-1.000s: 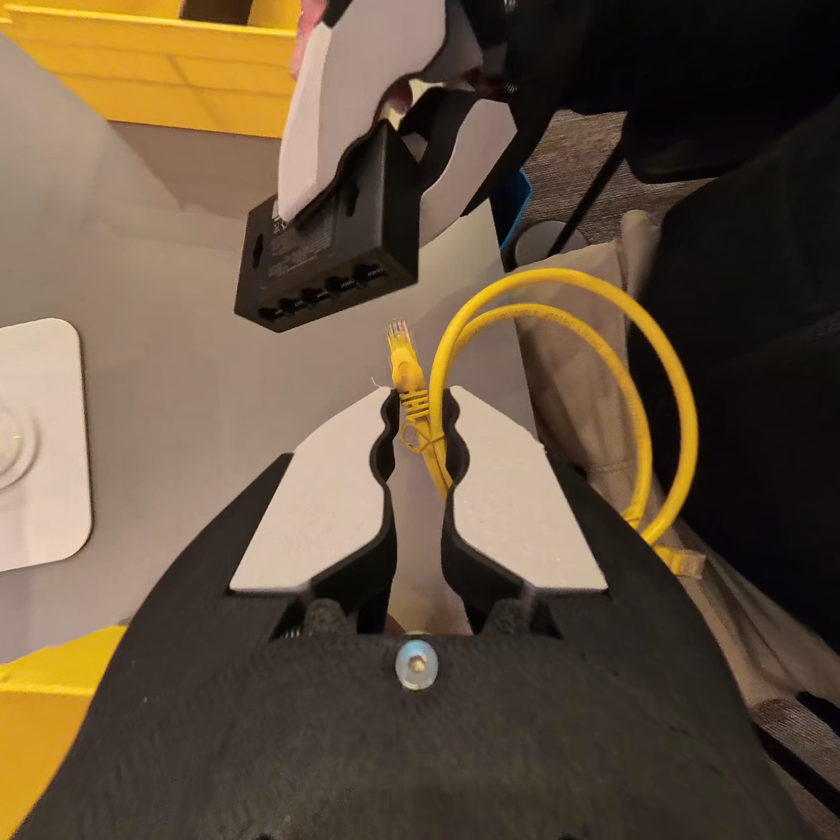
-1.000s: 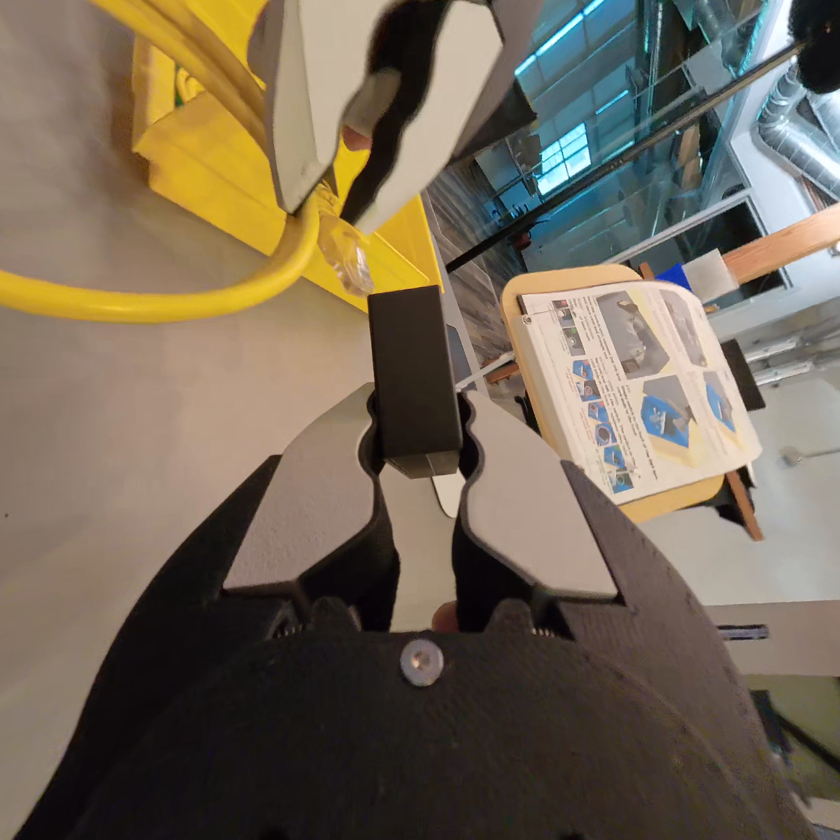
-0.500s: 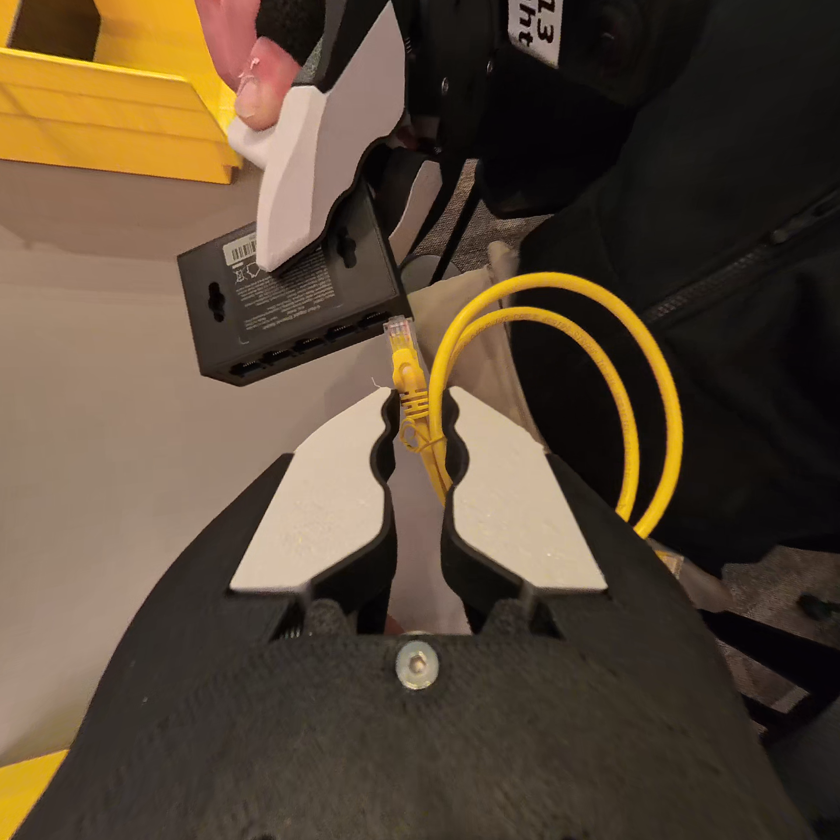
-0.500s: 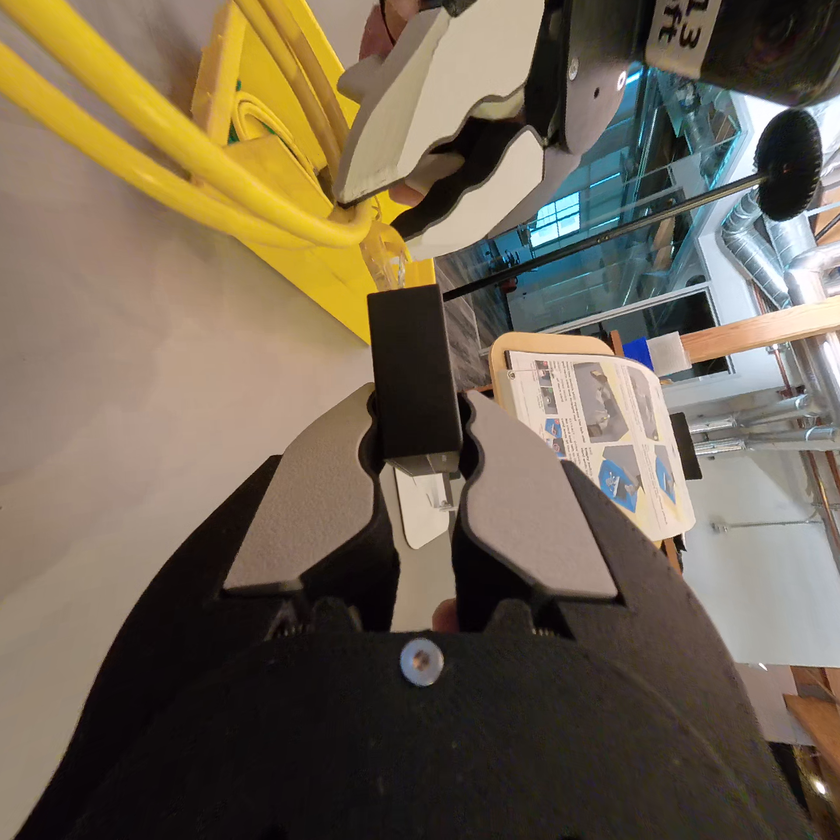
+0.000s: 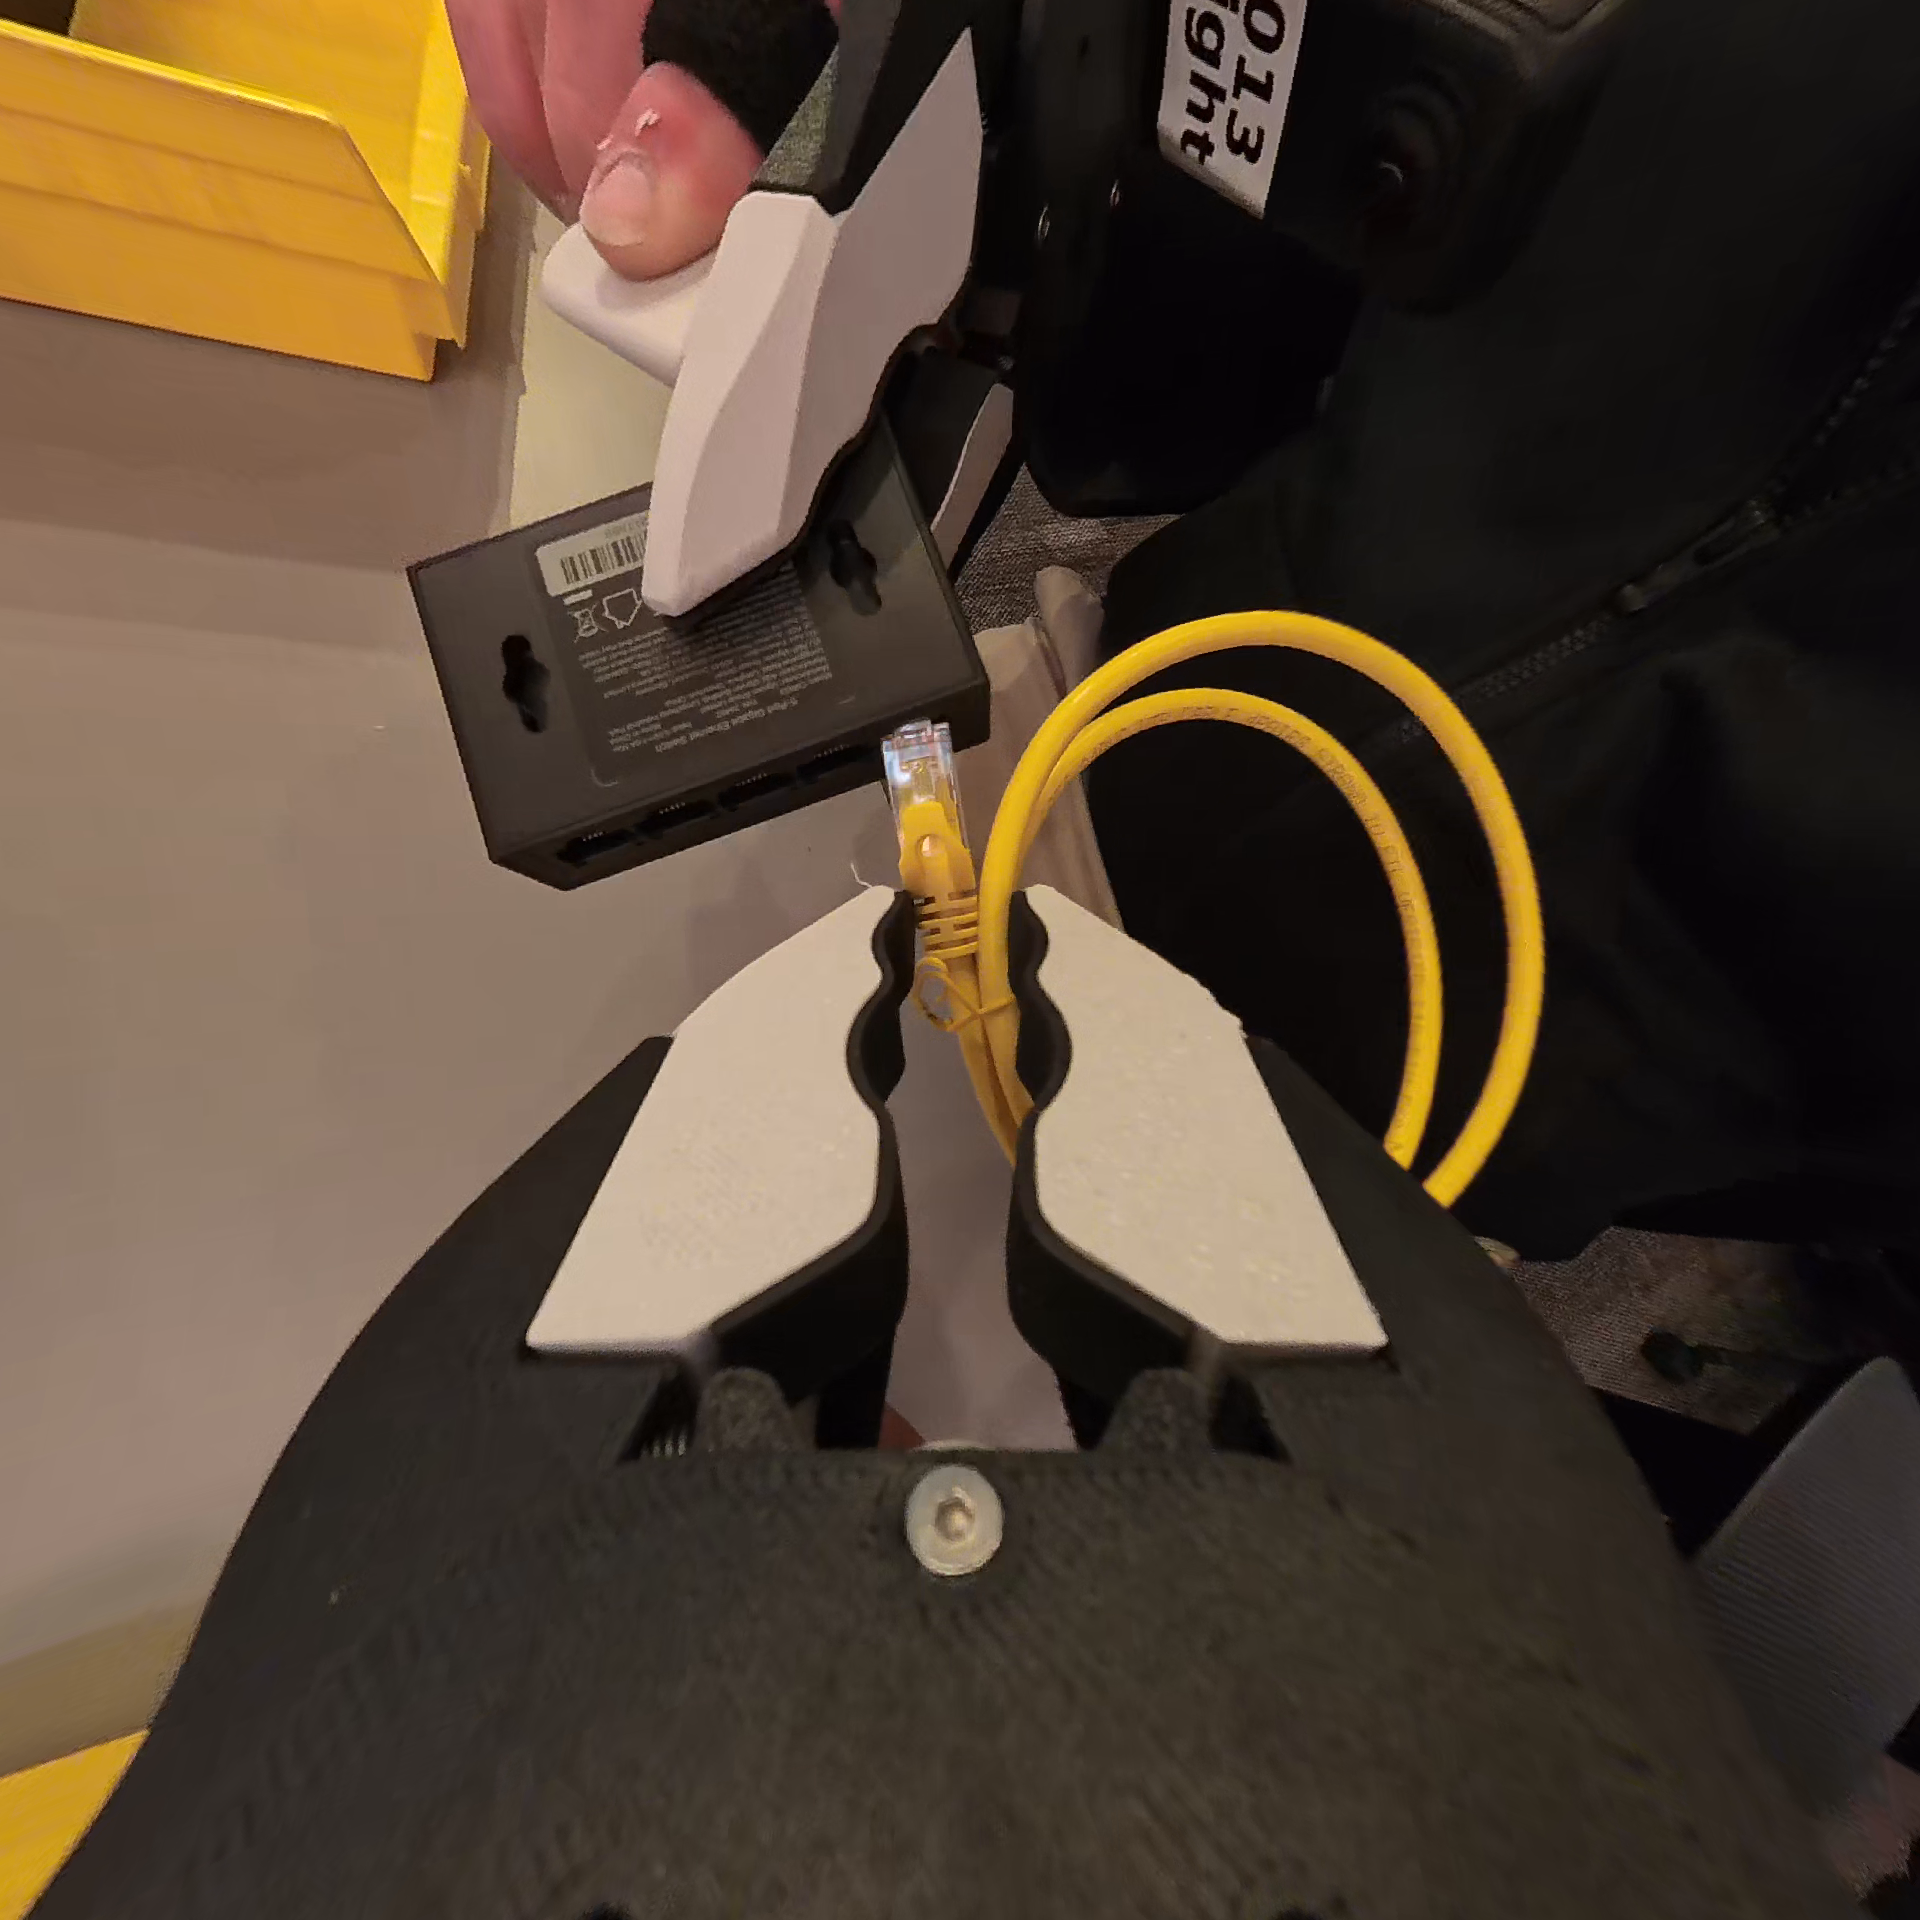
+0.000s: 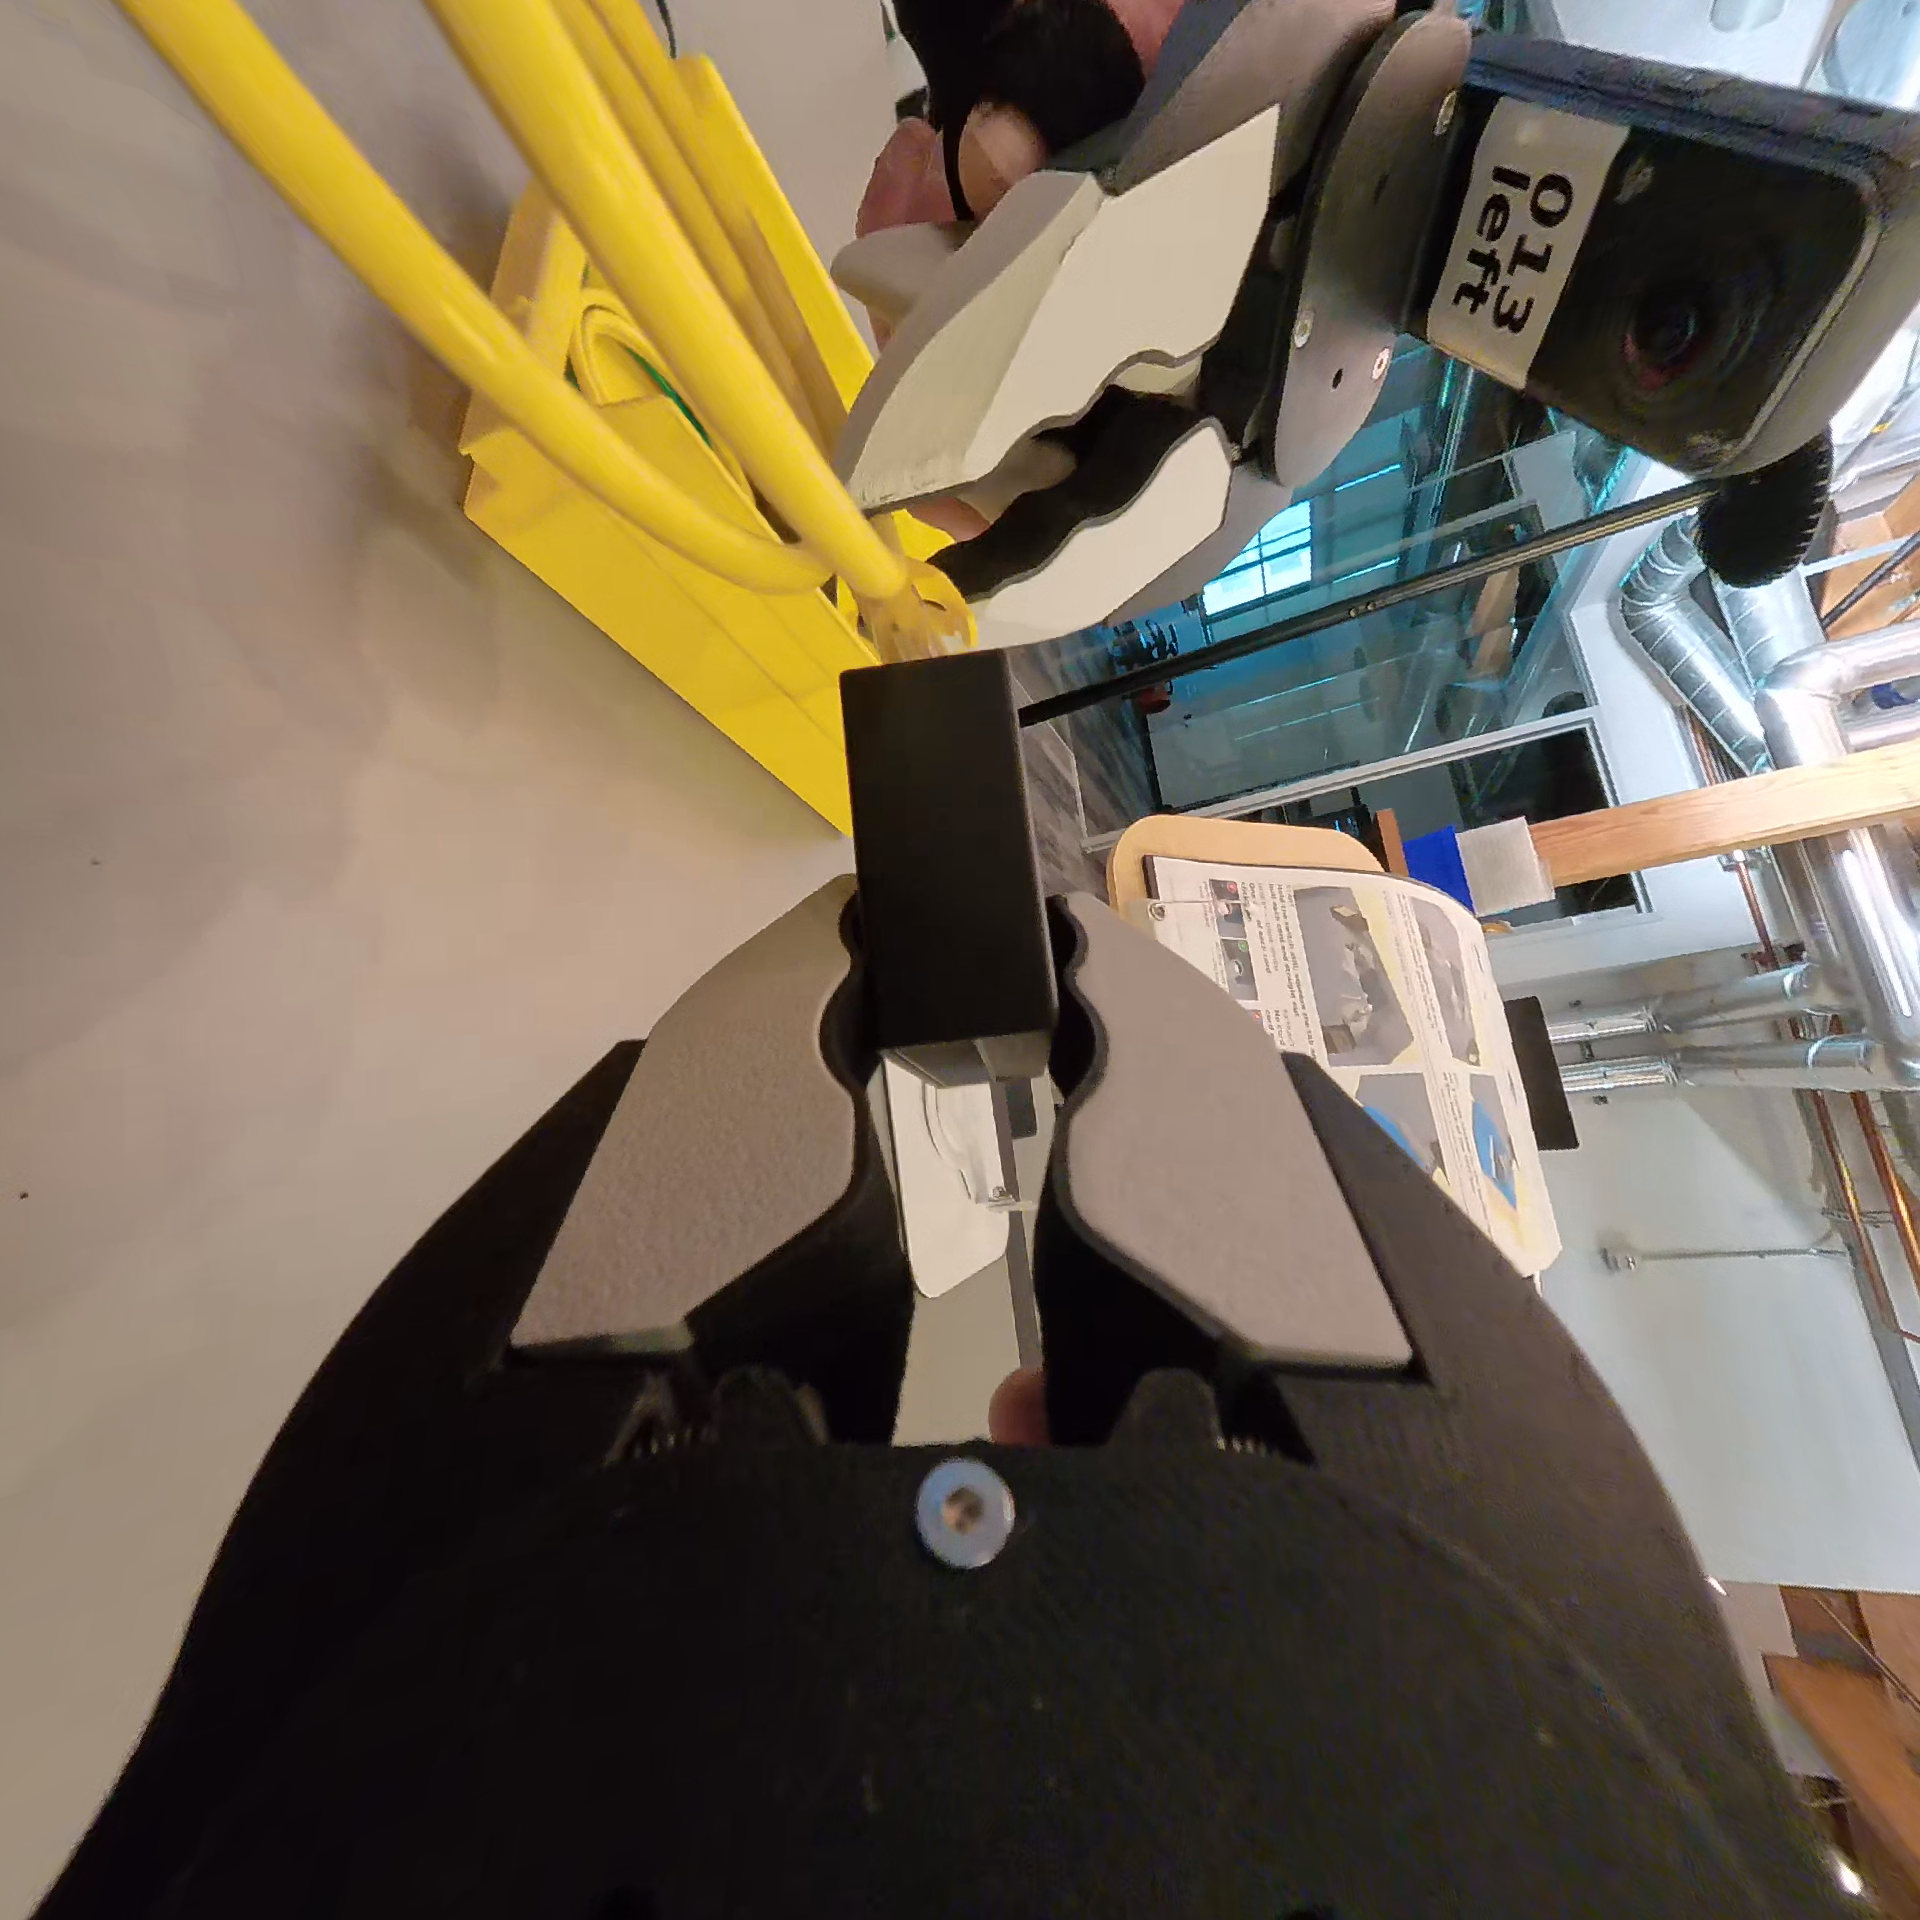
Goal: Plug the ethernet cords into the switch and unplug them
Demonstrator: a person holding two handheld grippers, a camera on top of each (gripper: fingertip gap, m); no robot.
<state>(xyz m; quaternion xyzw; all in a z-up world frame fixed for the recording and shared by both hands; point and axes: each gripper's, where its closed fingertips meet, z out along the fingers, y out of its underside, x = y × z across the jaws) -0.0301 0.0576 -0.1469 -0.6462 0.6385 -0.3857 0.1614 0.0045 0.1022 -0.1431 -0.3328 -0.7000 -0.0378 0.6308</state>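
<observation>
Item: black switch, a small rigid box, held above the grey counter with the fingers of the right gripper clamped on its flat faces; its underside with a printed sticker is turned toward the left wrist view, and its row of ports faces the left gripper. It is judged light, hard-shelled and somewhat slick, best gripped across the broad faces, away from the ports. Item: yellow cord, clamped between the fingers of the left gripper at the ribbed sleeve just behind the clear plug; the plug tip is seen touching or just at the end port nearest the switch's corner, and whether it has entered cannot be told. The cord is judged light and springy, bent in a double loop to the right; the plug and its latch tab are judged brittle, so the hold belongs on the sleeve. Containers: yellow bins are stood on the counter beyond the switch; in the right wrist view, one bin is seen to hold more coiled yellow cord.
</observation>
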